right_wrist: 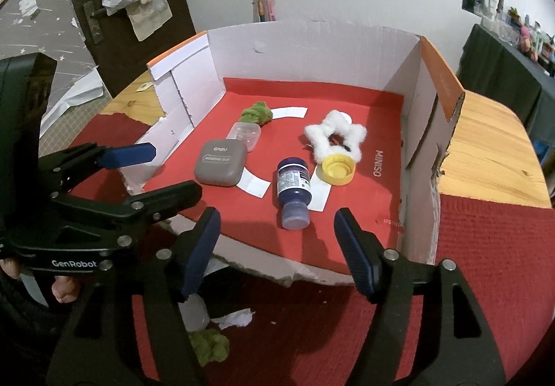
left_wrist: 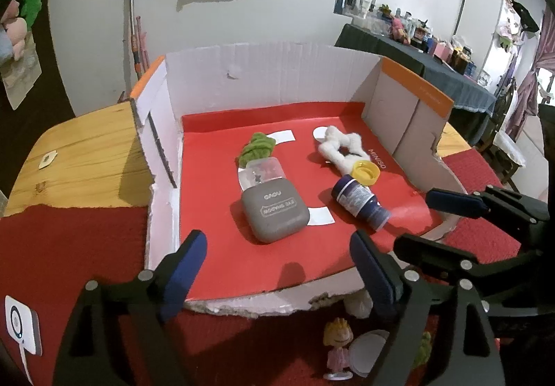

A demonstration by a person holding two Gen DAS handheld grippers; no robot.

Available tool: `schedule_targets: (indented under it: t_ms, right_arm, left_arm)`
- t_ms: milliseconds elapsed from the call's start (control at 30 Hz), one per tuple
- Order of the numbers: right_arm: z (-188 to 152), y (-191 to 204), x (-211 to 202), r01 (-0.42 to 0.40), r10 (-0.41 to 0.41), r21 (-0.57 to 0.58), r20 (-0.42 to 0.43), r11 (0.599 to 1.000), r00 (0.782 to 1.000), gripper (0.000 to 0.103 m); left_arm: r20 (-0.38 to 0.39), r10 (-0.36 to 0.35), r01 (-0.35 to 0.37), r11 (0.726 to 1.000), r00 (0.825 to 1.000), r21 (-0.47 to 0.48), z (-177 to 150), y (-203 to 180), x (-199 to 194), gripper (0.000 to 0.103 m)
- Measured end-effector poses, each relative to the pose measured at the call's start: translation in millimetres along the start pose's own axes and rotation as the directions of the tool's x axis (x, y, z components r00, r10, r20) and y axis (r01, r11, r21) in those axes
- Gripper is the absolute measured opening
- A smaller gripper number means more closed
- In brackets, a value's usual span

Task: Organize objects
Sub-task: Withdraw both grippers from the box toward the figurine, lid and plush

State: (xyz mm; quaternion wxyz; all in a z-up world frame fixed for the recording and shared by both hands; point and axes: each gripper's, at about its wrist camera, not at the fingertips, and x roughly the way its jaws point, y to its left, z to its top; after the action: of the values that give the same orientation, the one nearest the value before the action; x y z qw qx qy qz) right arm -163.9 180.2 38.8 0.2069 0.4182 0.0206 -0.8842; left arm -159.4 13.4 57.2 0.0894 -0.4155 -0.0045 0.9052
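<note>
An open-fronted cardboard box point(left_wrist: 256, 80) point(right_wrist: 312, 49) with a red floor holds several items. A grey eye shadow case point(left_wrist: 274, 214) point(right_wrist: 221, 166) lies beside a small clear container point(left_wrist: 263, 174) point(right_wrist: 244, 135) and a green fuzzy piece point(left_wrist: 257, 147) point(right_wrist: 257, 112). To the right lie a white fluffy star scrunchie point(left_wrist: 338, 144) point(right_wrist: 334, 136), a yellow cap point(left_wrist: 366, 172) point(right_wrist: 338, 169) and a dark blue bottle point(left_wrist: 359, 203) point(right_wrist: 293, 193) on its side. My left gripper point(left_wrist: 277, 243) point(right_wrist: 171, 170) hovers open at the box's front edge. My right gripper point(right_wrist: 277, 217) point(left_wrist: 416, 221) is open just short of the bottle, touching nothing.
The box stands on a wooden table point(left_wrist: 86, 157) point(right_wrist: 492, 150) partly covered by red cloth point(left_wrist: 69, 247) point(right_wrist: 485, 264). In front of the box lie a small figurine point(left_wrist: 336, 351), a white round object point(left_wrist: 367, 351) and another green fuzzy piece point(right_wrist: 210, 347). A white device point(left_wrist: 20, 327) sits at the left.
</note>
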Motion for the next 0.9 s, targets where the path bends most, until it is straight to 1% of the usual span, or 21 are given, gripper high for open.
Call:
schedule_targets:
  t_ms: [133, 300, 333, 400, 533, 633, 733, 833, 900]
  right_arm:
    - [-3.5, 2.1, -5.7, 0.001, -0.001, 0.000, 0.007, 1.000, 1.000, 0.071]
    - [-7.9, 4.4, -11.5, 0.004, -0.004, -0.002, 0.012, 1.000, 1.000, 0.073]
    - [-9.0, 5.2, -12.7, 0.005, -0.005, -0.004, 0.012, 1.000, 1.000, 0.075]
    - [-11.0, 6.2, -14.7, 0.009, -0.009, -0.007, 0.013, 1.000, 1.000, 0.079]
    - [-15.1, 9.6, -20.1, 0.018, -0.018, -0.015, 0.023, 1.000, 1.000, 0.080]
    - [-18.4, 11.8, -25.2, 0.022, -0.021, -0.017, 0.033, 1.000, 0.999, 0.081]
    - [-20.9, 14.3, -29.2, 0.022, -0.022, -0.019, 0.039, 1.000, 0.999, 0.085]
    - [-24.2, 17.1, -31.4, 0.025, -0.024, -0.023, 0.040, 0.999, 0.999, 0.085]
    - [-25.3, 17.9, -32.3, 0.025, -0.024, -0.023, 0.041, 0.999, 0.999, 0.086]
  left_arm:
    - [0.006, 0.007, -0.007, 1.000, 1.000, -0.006, -2.6, 0.7, -5.1, 0.088]
    - [0.010, 0.010, -0.010, 1.000, 1.000, -0.009, -6.4, 0.2, -10.5, 0.088]
    - [0.011, 0.010, -0.010, 1.000, 1.000, -0.008, -7.0, 0.0, -11.0, 0.088]
    - [0.011, 0.009, -0.009, 1.000, 1.000, -0.007, -8.8, -0.6, -11.9, 0.090]
    - [0.017, 0.015, -0.015, 1.000, 1.000, -0.006, -14.2, -1.9, -16.0, 0.093]
    - [0.023, 0.021, -0.020, 1.000, 1.000, -0.012, -18.2, -1.3, -19.9, 0.097]
    - [0.031, 0.026, -0.026, 0.999, 0.999, -0.020, -21.9, -0.3, -24.1, 0.098]
    - [0.033, 0.028, -0.028, 0.999, 0.999, -0.022, -25.4, -0.1, -27.8, 0.099]
    - [0.037, 0.030, -0.029, 0.999, 0.999, -0.022, -27.5, -0.4, -30.3, 0.102]
